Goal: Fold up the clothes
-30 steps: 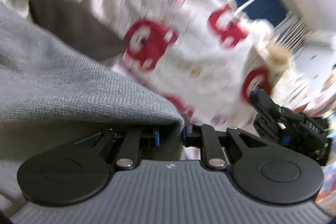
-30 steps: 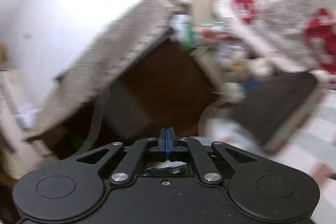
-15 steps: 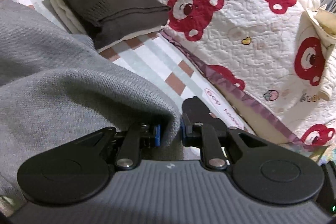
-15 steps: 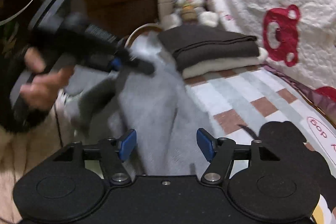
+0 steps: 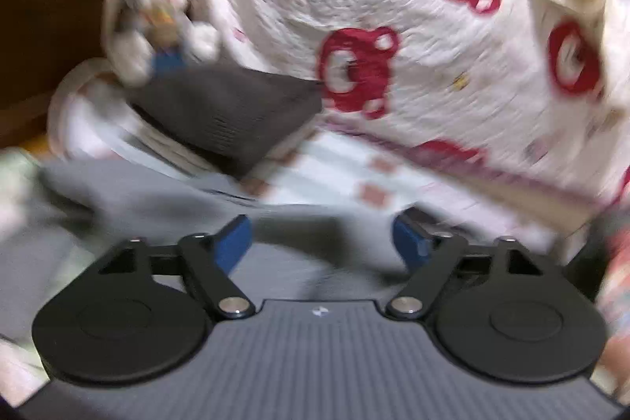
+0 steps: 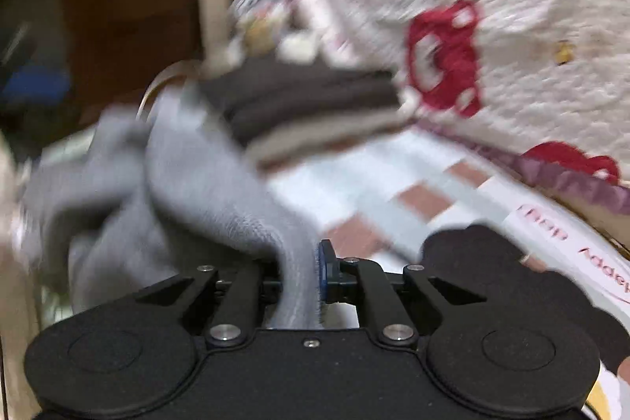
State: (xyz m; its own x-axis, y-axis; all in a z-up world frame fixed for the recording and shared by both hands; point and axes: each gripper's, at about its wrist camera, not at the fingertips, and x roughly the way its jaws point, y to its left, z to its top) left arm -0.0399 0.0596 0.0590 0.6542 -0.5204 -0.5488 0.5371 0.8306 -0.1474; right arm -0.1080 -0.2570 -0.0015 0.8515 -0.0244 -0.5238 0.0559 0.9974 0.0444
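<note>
1. Left hand-held gripper (image 5: 322, 241): fingers spread wide and holding nothing. The grey knit garment (image 5: 130, 207) lies directly below and ahead of it on the bed (image 5: 354, 168), running off to the left of the view. The picture is blurred and the garment's edges cannot be traced there.
2. Grey knit garment, right wrist view (image 6: 204, 191): it lies crumpled on the bed, its bulk to the left and ahead of the right hand-held gripper (image 6: 301, 276). From the bunched mass a ridge of cloth runs back toward the camera; its long axis lies roughly along the gripper's fingers, leaning left as it recedes.
3. Right hand-held gripper: clenched on the near end of that ridge, cloth filling the gap between the fingers.
4. Judgement: the right side has the cloth; the left is the free one, standing over the garment's other part, so any second grasp falls to it.
5. Folded stack (image 6: 307, 109): dark piece over a pale one, beyond the garment, beside the bear-print quilt (image 6: 512, 26).
</note>
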